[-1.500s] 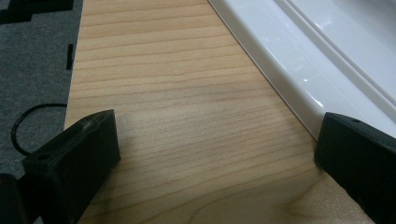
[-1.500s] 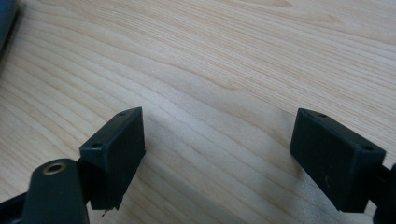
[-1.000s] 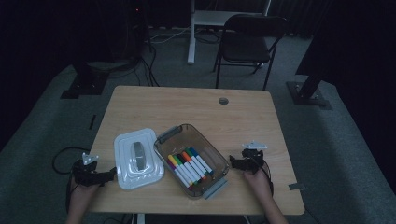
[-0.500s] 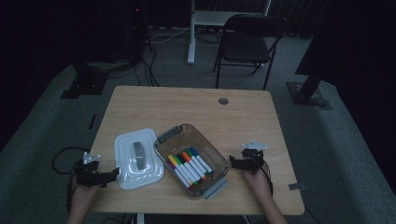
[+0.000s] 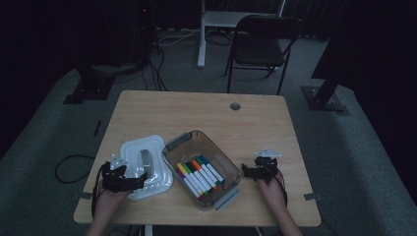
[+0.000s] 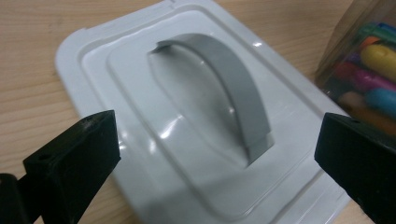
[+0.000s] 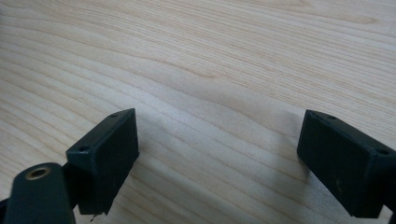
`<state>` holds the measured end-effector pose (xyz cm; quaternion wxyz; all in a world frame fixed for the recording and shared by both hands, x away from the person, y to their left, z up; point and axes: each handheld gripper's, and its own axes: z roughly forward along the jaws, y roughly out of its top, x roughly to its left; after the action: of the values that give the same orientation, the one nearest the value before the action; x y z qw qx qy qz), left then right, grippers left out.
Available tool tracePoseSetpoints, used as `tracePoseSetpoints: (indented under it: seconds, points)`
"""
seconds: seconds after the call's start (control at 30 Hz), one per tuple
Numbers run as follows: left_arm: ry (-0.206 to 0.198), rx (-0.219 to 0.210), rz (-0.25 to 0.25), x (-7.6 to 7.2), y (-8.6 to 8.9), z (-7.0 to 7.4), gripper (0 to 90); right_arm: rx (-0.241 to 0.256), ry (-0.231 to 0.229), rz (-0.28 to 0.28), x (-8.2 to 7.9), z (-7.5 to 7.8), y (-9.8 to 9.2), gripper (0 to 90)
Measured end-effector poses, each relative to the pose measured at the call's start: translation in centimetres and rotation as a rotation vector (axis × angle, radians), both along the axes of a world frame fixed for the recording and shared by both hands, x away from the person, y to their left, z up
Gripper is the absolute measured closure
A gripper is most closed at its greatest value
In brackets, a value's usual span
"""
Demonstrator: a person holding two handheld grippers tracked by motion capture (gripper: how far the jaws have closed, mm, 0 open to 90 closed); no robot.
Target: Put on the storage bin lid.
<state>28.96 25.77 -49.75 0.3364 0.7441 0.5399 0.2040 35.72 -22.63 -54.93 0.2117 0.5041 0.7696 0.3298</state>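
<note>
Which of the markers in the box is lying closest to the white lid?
The yellow-capped marker: it lies at the left end of the row in the clear box, on the side facing the white lid; the blue-capped one lies farthest.

On the table (image 5: pixel 206 113), a lid (image 5: pixel 146 167) lies flat near the front left, its arched handle (image 6: pixel 229 93) facing up. Just to its right, touching or nearly touching it, stands an open box (image 5: pixel 201 167) set at a slant, with a row of markers (image 5: pixel 199 176) lying side by side inside. The left gripper (image 5: pixel 129 183) sits at the lid's front left corner, its jaws spread wide on either side of the handle. The right gripper (image 5: pixel 249 172) rests over bare table just right of the box, jaws apart. A small round hole (image 5: pixel 235 106) lies near the table's far edge. Behind the table, on the floor, stands a chair (image 5: pixel 260 44).
</note>
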Motion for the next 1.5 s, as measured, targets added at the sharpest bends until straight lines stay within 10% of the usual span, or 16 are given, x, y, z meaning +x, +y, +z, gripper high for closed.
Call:
tracePoseSetpoints:
  seconds: [0.3, 0.6, 1.03, 1.5]
  points:
    - [0.006, 0.010, 0.014, 1.4, -1.8, -1.1, 7.6, 0.000, 0.000, 0.000, 0.0, 0.0, 0.0, 12.1]
    - [0.028, 0.014, 0.048, 3.4, -2.5, -2.3, 40.2, -0.001, 0.001, -0.005, 0.0, 0.0, 0.0, 12.1]
    - [0.016, 0.017, 0.037, 3.0, -2.0, -2.4, 64.3, -0.001, 0.001, -0.005, 0.0, 0.0, 0.0, 12.1]
    - [0.006, 0.044, 0.088, 2.2, 0.7, -3.0, 52.5, 0.072, -0.046, 0.088, -0.9, 1.3, -0.1, 12.1]
